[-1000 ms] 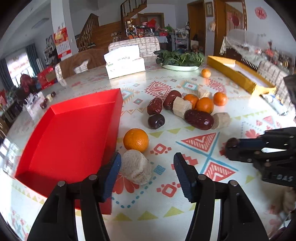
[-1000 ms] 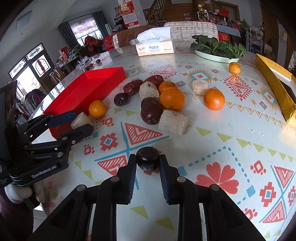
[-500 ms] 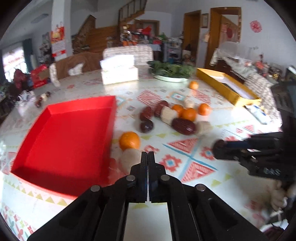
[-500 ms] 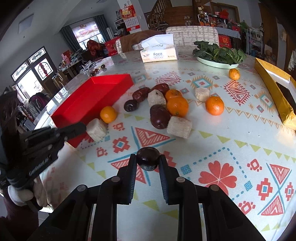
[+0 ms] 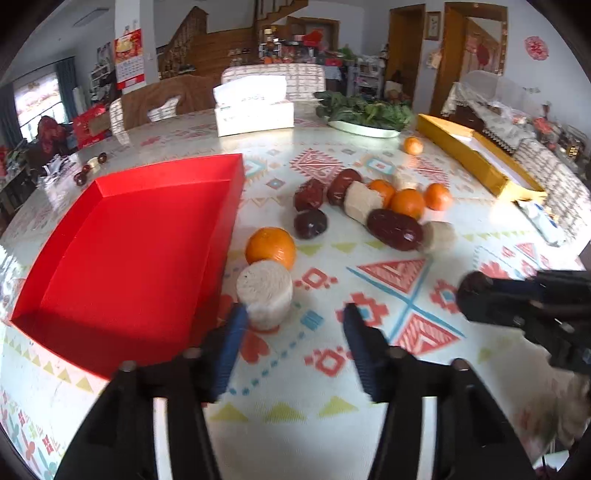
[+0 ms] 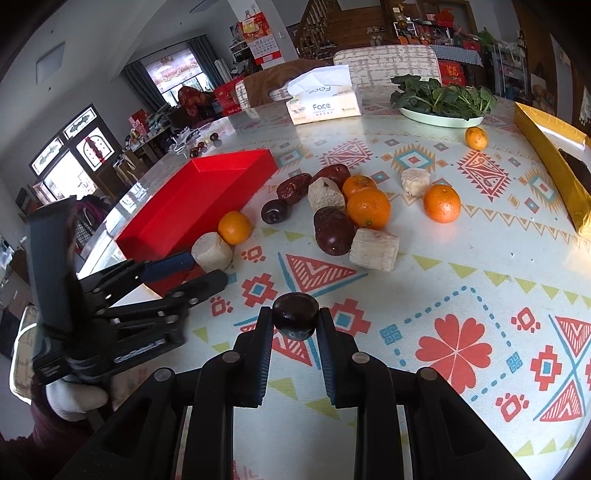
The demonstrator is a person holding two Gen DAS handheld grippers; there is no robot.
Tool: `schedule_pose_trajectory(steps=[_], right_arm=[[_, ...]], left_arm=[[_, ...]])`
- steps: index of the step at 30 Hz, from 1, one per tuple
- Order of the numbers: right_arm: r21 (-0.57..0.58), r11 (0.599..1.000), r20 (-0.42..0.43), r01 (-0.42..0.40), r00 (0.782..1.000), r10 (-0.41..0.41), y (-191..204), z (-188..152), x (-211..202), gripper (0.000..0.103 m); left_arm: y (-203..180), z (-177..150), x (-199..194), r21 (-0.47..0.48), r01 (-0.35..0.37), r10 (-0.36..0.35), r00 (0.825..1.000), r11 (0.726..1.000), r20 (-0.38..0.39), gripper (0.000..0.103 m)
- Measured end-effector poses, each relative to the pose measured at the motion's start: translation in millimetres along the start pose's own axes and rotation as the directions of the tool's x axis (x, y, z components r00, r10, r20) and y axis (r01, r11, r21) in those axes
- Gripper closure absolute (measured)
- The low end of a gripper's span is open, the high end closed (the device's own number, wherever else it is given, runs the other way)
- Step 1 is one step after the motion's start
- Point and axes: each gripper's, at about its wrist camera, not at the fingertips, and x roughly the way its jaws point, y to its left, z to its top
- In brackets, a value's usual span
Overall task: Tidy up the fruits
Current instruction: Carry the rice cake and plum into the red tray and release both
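Fruit: dark plum [image 6: 295, 320], small, smooth, likely slippery, sitting clamped at its middle in right gripper [image 6: 294, 332]. Left gripper [image 5: 293, 325], fingers spread, is approaching pale cane chunk [image 5: 264, 293] beside red tray [image 5: 122, 236]; probably light, stiff.

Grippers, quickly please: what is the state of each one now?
Left gripper: open, holding nothing, beside the pale cylinder piece.
Right gripper: closed on a dark round fruit.

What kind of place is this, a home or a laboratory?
Most likely a lived-in family home, at the dining table with its patterned cloth. A wooden staircase rises behind, a tissue box and a plate of leafy greens stand on the table, and cluttered shelves fill the background.
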Motion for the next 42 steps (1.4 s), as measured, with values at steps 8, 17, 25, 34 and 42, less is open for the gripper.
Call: schedule_pose_trajectory(steps=[8, 17, 25, 34, 42], right_arm=[[0.027, 0.999, 0.009, -0.019, 1.000, 0.019, -9.5, 0.5, 0.1, 0.077], [0.051, 0.997, 0.019, -0.058, 0.998, 0.057, -15.6, 1.0, -3.3, 0.077], [0.078, 0.985, 0.012, -0.153, 0.988, 0.152, -10.0, 13.6, -6.1, 0.077], [-0.043, 0.964, -0.038, -0.263, 0.965, 0.261, 81.4, 59.0, 21.0, 0.077], [-0.163, 0.956, -0.165, -0.244, 0.962, 0.217, 173.4, 72.7, 110.3, 0.077]], left_arm=[[-14.9, -0.3, -4.4, 0.055, 0.103, -0.104, 0.994, 0.993, 0.016, 0.050], [-0.2, 18.7, 22.0, -0.041, 0.034, -0.034, 0.999, 0.999, 0.002, 0.050], [1.7, 18.9, 10.6, -0.081, 0.095, -0.092, 0.995, 0.992, 0.043, 0.070], [106.5, 12.6, -45.6, -0.269, -0.023, 0.063, 0.988, 0.963, 0.138, 0.070], [192.6, -6.1, -27.2, -0.388, -0.163, 0.182, 0.983, 0.907, 0.013, 0.070]])
